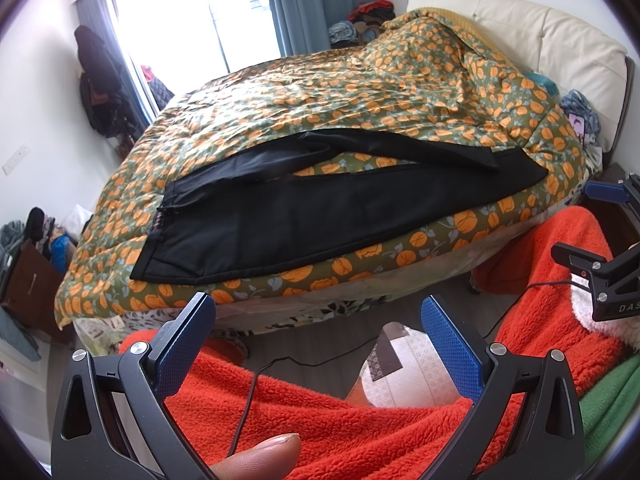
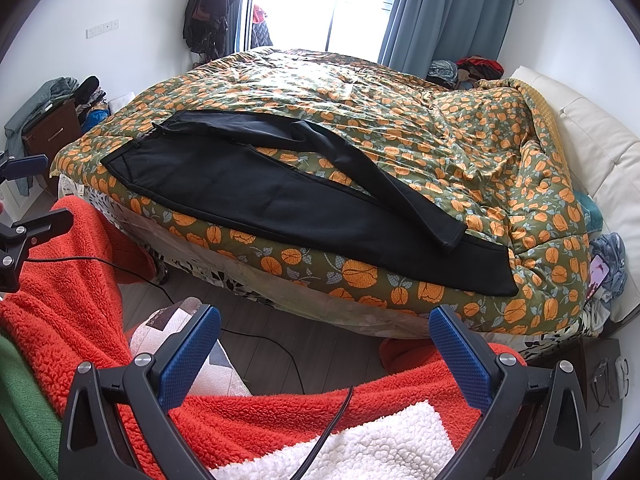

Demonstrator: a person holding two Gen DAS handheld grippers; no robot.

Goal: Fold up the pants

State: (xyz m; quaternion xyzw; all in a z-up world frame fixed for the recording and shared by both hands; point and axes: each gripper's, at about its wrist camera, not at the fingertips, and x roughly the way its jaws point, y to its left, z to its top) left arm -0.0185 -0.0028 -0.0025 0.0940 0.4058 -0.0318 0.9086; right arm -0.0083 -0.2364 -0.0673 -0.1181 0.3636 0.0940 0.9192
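Note:
Black pants (image 1: 288, 216) (image 2: 256, 196) lie spread on the near side of a bed, on a green quilt with orange flowers (image 1: 360, 92) (image 2: 400, 120). The waistband is at the left, the leg ends at the right. The far leg is twisted and crosses onto the near leg's end. My left gripper (image 1: 318, 312) is open and empty, held back from the bed edge over an orange fleece sleeve (image 1: 340, 420). My right gripper (image 2: 324, 324) is open and empty too, also short of the bed. In the left wrist view the right gripper (image 1: 576, 224) shows at the right edge.
A cream headboard (image 1: 560, 40) (image 2: 600, 152) stands at the right. Clothes are piled on a brown nightstand (image 2: 52, 128) at the left and by the blue curtain (image 2: 440, 12). A black cable (image 1: 248, 400) (image 2: 320, 432) hangs over wood floor below the grippers. A phone (image 2: 598, 274) lies at the bedside.

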